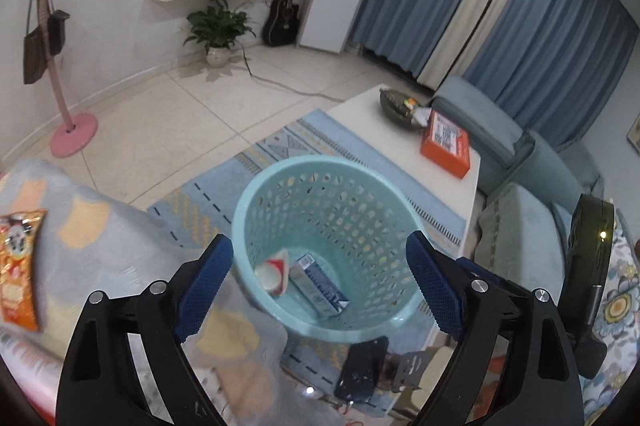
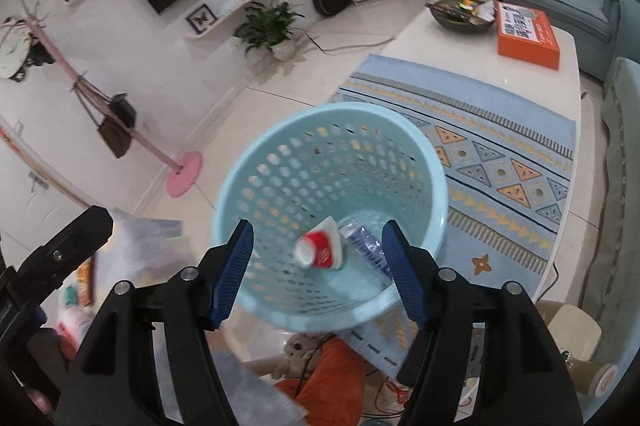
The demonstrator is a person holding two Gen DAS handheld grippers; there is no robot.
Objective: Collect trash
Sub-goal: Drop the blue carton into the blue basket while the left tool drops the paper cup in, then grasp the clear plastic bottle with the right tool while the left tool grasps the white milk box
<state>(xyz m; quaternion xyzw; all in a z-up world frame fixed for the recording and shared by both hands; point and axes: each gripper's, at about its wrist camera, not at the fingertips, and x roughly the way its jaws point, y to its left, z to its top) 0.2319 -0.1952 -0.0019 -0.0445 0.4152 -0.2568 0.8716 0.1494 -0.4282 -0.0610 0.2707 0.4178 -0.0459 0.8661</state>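
A light blue perforated basket (image 1: 332, 185) (image 2: 332, 129) stands below both grippers. In its bottom lie a crushed red-and-white cup (image 1: 274, 274) (image 2: 318, 250) and a blue-and-white carton (image 1: 318, 286) (image 2: 366, 246). My left gripper (image 1: 318, 246) hangs over the basket's near rim, open, with nothing between its blue pads. My right gripper (image 2: 317, 232) is also over the basket and open; the cup shows in the gap but lies free of the pads. An orange snack bag (image 1: 18, 266) rests on a patterned blanket (image 1: 100, 226) at the left.
A white coffee table (image 2: 460, 45) holds an orange box (image 2: 528, 33) and a dark bowl (image 2: 460, 11). A blue patterned rug (image 2: 500, 153) lies beside the basket and a teal sofa (image 1: 520, 209) to the right. A pink coat stand (image 1: 74, 135) is on the tiled floor.
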